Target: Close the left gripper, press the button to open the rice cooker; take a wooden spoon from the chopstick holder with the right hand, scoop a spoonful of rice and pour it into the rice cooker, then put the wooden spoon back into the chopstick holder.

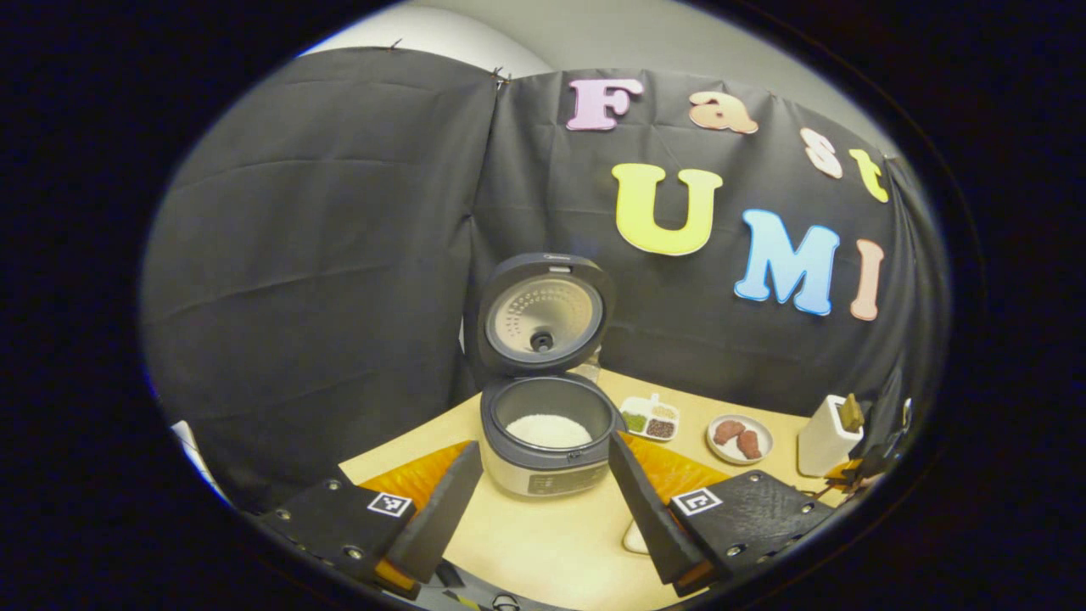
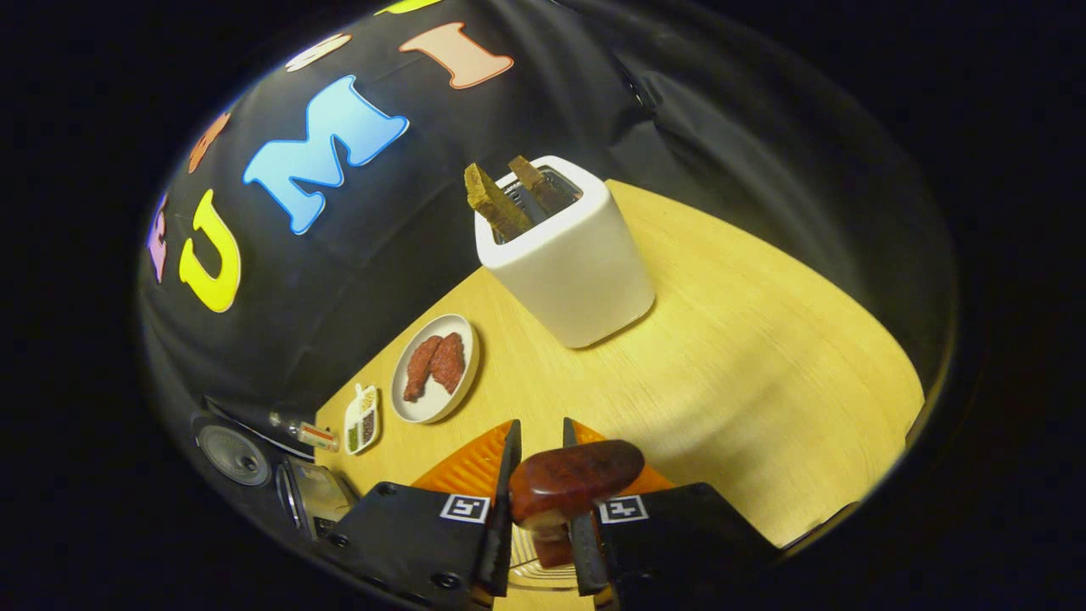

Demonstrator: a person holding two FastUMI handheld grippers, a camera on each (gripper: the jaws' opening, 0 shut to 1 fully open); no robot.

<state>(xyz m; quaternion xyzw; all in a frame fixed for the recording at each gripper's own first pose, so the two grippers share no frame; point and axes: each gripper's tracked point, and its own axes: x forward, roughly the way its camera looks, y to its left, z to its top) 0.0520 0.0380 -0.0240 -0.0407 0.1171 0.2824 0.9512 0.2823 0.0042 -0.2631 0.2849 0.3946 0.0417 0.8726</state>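
In the left gripper view, the left gripper (image 1: pixel 543 501) hung open before the rice cooker (image 1: pixel 547 441), whose lid stood raised with white rice inside. In the right gripper view, the right gripper (image 2: pixel 543 501) clamped the wooden spoon (image 2: pixel 573 482) above the bench (image 2: pixel 747 373), well short of the white chopstick holder (image 2: pixel 568 255).

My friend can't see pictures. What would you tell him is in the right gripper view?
The tongs pinch a dark red wooden spoon above a yellow table. Ahead stands a white chopstick holder with two wooden utensils in it, and to its left a plate of reddish food.
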